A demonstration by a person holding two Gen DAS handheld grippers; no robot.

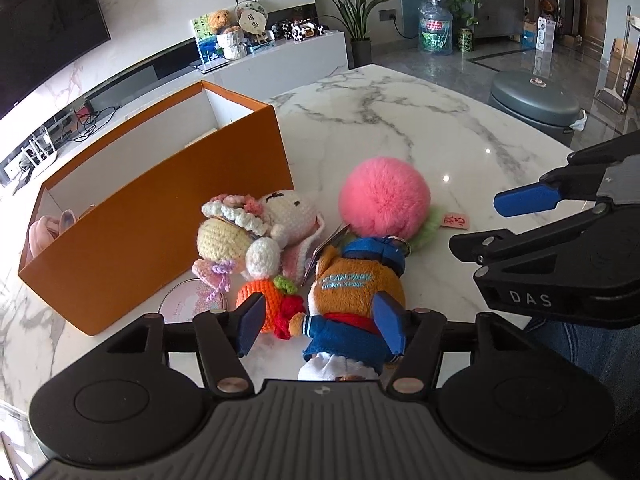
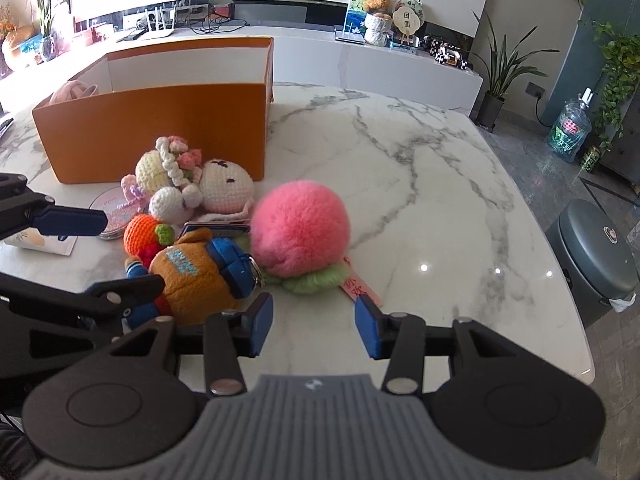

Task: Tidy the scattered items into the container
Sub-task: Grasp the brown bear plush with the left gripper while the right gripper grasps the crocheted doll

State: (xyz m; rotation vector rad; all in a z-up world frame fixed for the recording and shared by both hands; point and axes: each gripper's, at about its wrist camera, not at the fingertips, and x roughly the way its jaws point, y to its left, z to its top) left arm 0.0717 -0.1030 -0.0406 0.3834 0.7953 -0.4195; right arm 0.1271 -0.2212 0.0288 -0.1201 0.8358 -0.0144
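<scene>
A brown bear plush in a blue jacket (image 1: 352, 288) (image 2: 200, 276) lies on the marble table between the fingers of my left gripper (image 1: 320, 324) (image 2: 134, 250), which is open; the pads do not press it. Beside the bear lie an orange crochet fruit (image 1: 250, 290), two crochet dolls (image 1: 248, 228) (image 2: 192, 184) and a pink fluffy peach (image 1: 384, 196) (image 2: 300, 228). The orange box (image 1: 160, 200) (image 2: 160, 128) stands behind them with a pink item (image 2: 72, 90) inside. My right gripper (image 2: 314, 328) (image 1: 476, 224) is open and empty, just in front of the peach.
A round pink disc (image 1: 180, 300) (image 2: 116, 208) lies against the box front. A white card (image 2: 40, 242) sits at the table's left. A grey round bin (image 2: 596, 248) stands on the floor past the table's right edge (image 2: 568, 280).
</scene>
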